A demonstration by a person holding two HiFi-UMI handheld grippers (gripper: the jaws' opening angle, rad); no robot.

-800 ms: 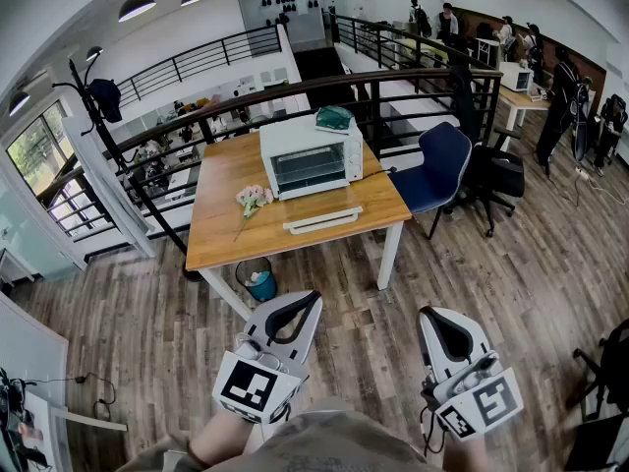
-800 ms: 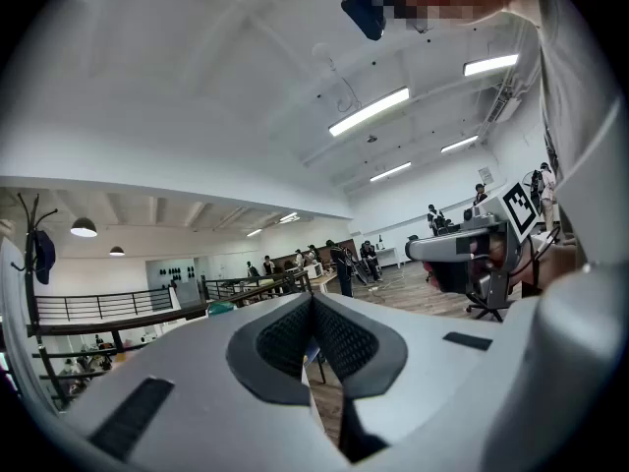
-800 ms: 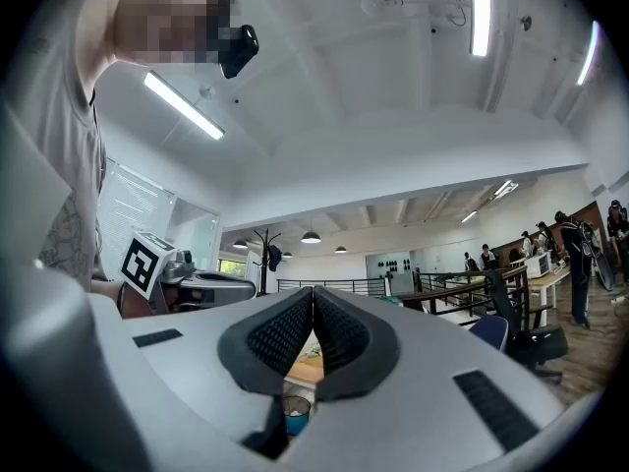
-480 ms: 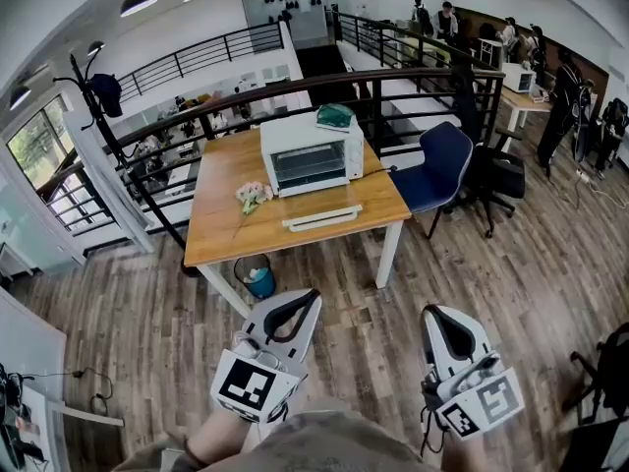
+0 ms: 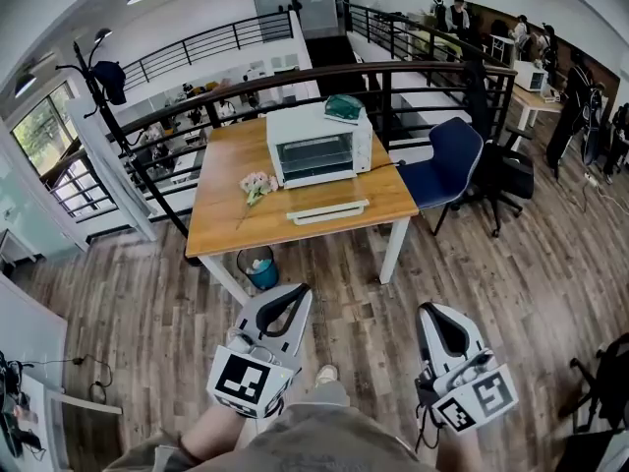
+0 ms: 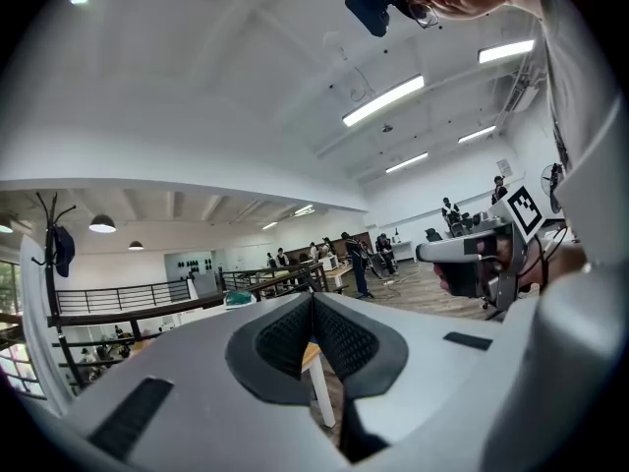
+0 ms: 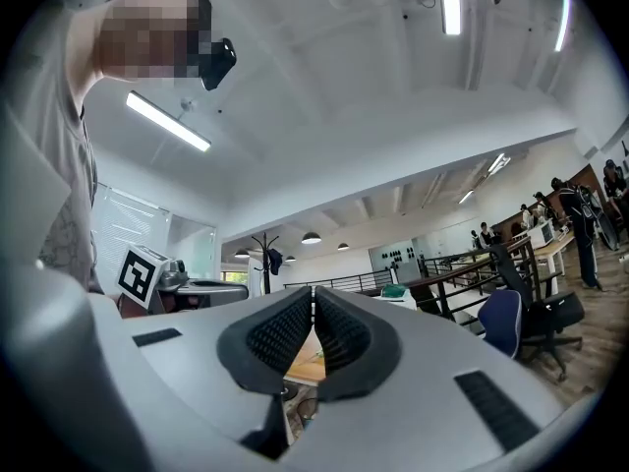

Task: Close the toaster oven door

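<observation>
The left claw [image 5: 299,293] and right claw [image 5: 430,314] are both pinched together and empty, well short of the worktop [image 5: 224,226]. The toaster oven [image 5: 319,147] sits at its far edge, door [image 5: 327,211] folded down open.

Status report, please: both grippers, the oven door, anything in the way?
Left gripper and right gripper shut, empty, away from the table. Toaster oven door open, folded down flat. Flowers beside the door, apart from it.

A wooden table [image 5: 224,230] stands on a plank floor [image 5: 147,313] beside a black railing [image 5: 201,98]. On it lie pink flowers [image 5: 257,183] and, near the front edge, a long white tray [image 5: 327,211]. A blue bin [image 5: 259,267] sits underneath, a navy chair [image 5: 450,161] at its right
</observation>
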